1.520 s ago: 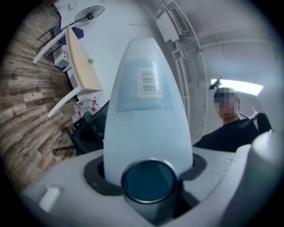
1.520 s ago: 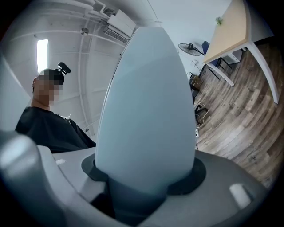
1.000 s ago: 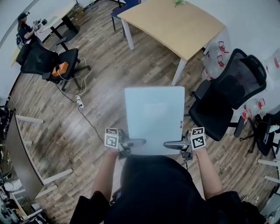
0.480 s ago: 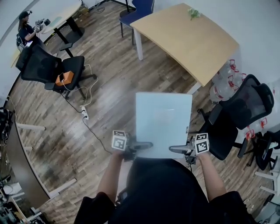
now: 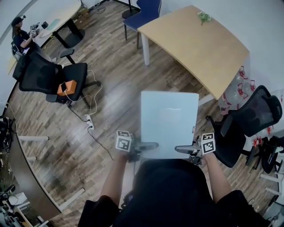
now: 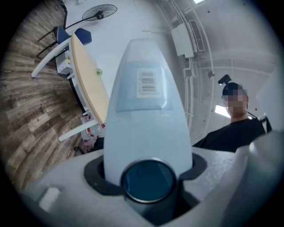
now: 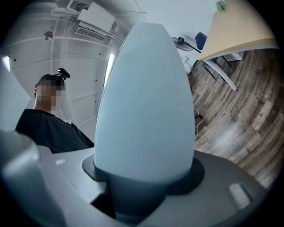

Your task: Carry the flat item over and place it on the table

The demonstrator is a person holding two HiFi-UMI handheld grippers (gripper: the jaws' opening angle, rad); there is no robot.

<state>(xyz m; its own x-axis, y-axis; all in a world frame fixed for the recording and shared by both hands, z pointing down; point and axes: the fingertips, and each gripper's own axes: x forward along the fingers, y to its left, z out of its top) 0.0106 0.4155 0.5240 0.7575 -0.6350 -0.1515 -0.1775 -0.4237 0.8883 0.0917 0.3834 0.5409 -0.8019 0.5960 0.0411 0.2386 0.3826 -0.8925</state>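
A flat pale grey-blue panel (image 5: 168,122) hangs level over the wooden floor, held at its near edge from both sides. My left gripper (image 5: 148,145) is shut on its near left corner. My right gripper (image 5: 183,150) grips the near right corner, its jaws closing a little on the panel. In the left gripper view the panel (image 6: 146,115) runs forward between the jaws and shows a barcode label. The right gripper view is mostly filled by the panel (image 7: 144,111). The light wooden table (image 5: 199,42) stands ahead to the upper right, apart from the panel.
A small plant (image 5: 204,17) sits on the table's far end, with a blue chair (image 5: 144,11) behind it. Black office chairs stand at the left (image 5: 49,77) and right (image 5: 250,122). A power strip with cable (image 5: 90,122) lies on the floor. A person (image 5: 20,33) sits far left.
The table has slid down and nearer in the head view, and the right office chair has shifted right. Both grippers still hold the panel the same way.
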